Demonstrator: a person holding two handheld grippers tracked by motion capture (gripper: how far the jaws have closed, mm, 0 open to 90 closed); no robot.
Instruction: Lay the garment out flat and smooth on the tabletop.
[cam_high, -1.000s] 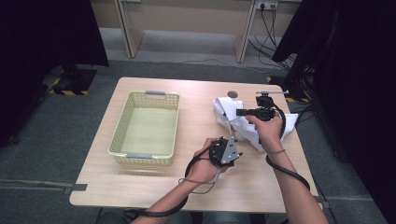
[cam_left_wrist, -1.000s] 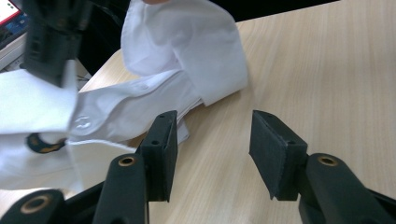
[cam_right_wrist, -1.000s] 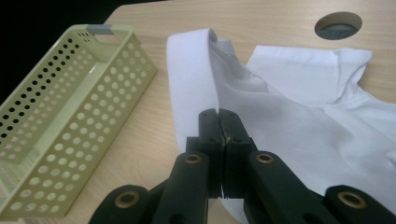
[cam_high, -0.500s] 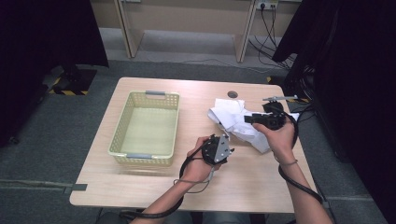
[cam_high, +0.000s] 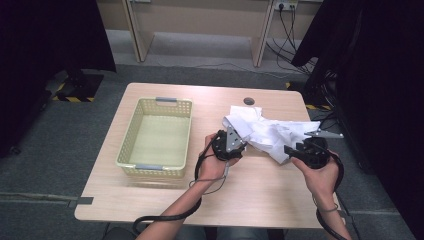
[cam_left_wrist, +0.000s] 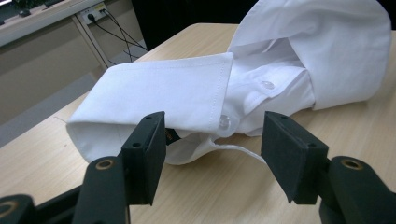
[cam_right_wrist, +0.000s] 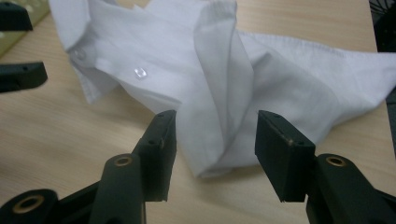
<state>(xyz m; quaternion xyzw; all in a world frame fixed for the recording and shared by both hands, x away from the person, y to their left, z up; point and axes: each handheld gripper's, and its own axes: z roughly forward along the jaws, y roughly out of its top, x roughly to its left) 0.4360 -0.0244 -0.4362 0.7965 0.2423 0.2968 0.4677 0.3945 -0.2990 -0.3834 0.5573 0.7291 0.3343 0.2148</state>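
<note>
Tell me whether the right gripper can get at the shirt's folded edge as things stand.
Probably yes. The right gripper has its jaws open, and a fold of the white shirt lies on the table just ahead of them, with nothing in between.

A pale yellow basket (cam_high: 156, 136) stands on the left half of the wooden table (cam_high: 260, 200). A round dark grommet (cam_high: 249, 101) sits near the table's far edge, right of the basket.

Both forearms are bare, no sleeves. The left claw (cam_high: 246, 143) is matte black with a grey three-cornered plate on top; brass-ringed screw holes dot its blocky jaws. The right claw (cam_high: 286, 150) looks the same, its plate at three o'clock. Black cables trail from each.
</note>
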